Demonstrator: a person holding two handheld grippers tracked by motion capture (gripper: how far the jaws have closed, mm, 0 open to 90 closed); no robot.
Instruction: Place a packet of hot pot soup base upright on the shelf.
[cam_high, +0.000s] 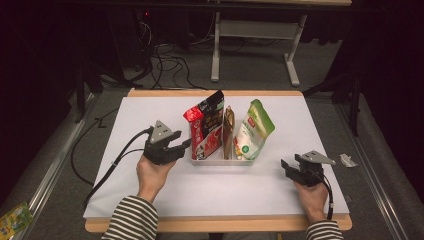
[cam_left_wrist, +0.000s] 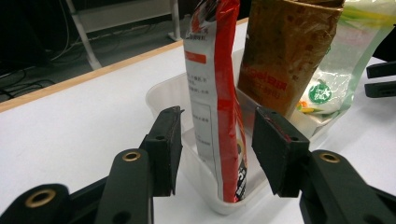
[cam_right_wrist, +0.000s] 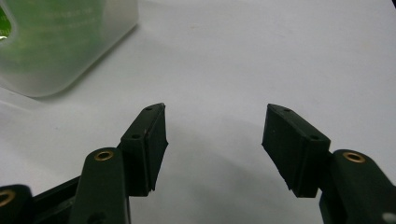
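The white table is the largest surface: open room lies to your left and along the near edge, with wood trim showing at far and near sides. The clear tray sits mid-table and holds three pouches standing on end, long axes roughly vertical. The red pouch occupies the leftmost slot, its top leaning toward the far left; the brown pouch stands in the middle; the green pouch leans right.

Your left gripper sits at the tray's left end. Its jaws are parted, straddling the red pouch's narrow edge and the tray corner; pads stand clear of the pouch, nothing clamped.

Your right gripper rests right of the tray on bare table, jaws spread wide, empty.
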